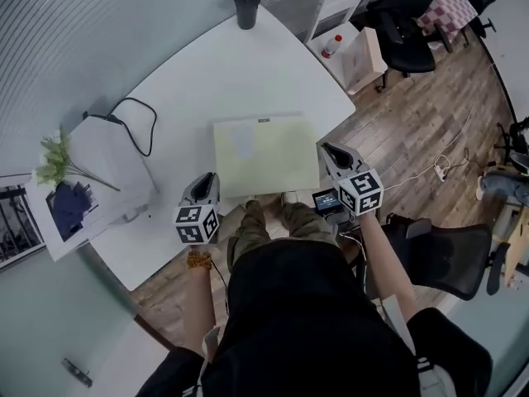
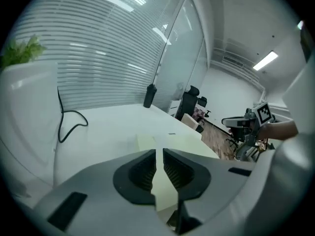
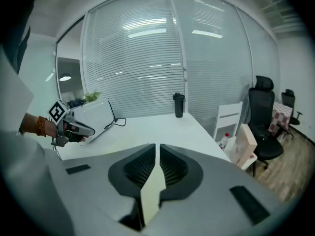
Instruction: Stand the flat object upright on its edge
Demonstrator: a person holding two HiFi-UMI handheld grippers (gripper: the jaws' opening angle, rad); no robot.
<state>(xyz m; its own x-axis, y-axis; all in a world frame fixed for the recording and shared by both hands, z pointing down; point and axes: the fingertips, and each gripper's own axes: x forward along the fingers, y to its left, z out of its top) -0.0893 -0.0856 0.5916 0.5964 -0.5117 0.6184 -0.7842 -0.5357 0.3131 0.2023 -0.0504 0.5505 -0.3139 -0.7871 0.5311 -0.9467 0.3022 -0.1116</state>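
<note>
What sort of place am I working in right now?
Most likely an office or meeting room. A large white table stands on a wood floor, with black swivel office chairs nearby and a glass wall with slatted blinds behind the table.

FREE: middle and far half of table bare | LEFT EDGE: white box, perhaps a printer, with plant on it and looped cable beside it | FAR CORNER: dark tumbler upright | NEAR EDGE: pale flat sheet lying flat, mid-edge
</note>
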